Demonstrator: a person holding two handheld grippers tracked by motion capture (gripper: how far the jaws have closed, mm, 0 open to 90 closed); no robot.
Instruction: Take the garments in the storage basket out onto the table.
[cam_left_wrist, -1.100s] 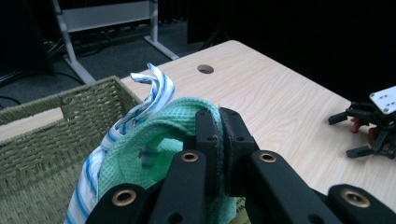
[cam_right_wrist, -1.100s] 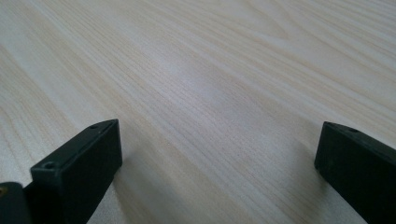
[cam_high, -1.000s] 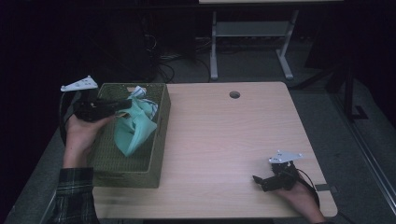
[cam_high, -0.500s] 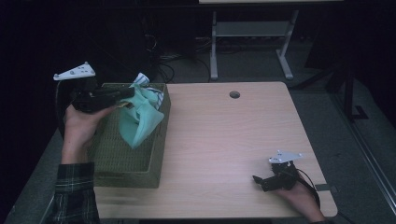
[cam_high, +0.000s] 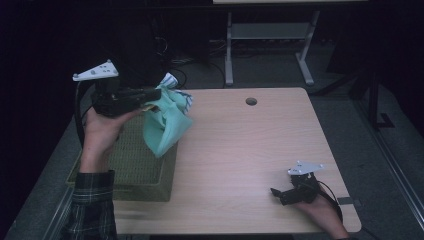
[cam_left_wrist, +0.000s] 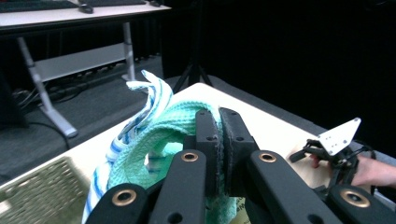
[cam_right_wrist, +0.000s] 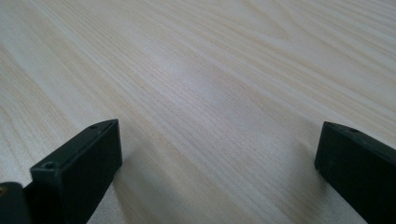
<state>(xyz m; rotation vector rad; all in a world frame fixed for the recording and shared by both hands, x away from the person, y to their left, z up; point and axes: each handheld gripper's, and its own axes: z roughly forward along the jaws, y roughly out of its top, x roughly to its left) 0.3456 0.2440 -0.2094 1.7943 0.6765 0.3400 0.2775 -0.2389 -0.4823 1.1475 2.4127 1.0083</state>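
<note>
Rising clear of the wicker basket (cam_high: 131, 170), the mint towel (cam_high: 165, 125) is dangling limp, soft and light from the left gripper (cam_high: 150, 95), fingers clenched on its bunched edge; right gripper (cam_high: 277, 192) is resting released on the worktop (cam_high: 250, 150).

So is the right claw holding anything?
No, the right claw stands wide open over the bare wooden table, with nothing between its jaws.

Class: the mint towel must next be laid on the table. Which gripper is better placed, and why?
Left. The left gripper already pinches the mint towel above the basket; the right gripper rests open by the table's near edge.
</note>
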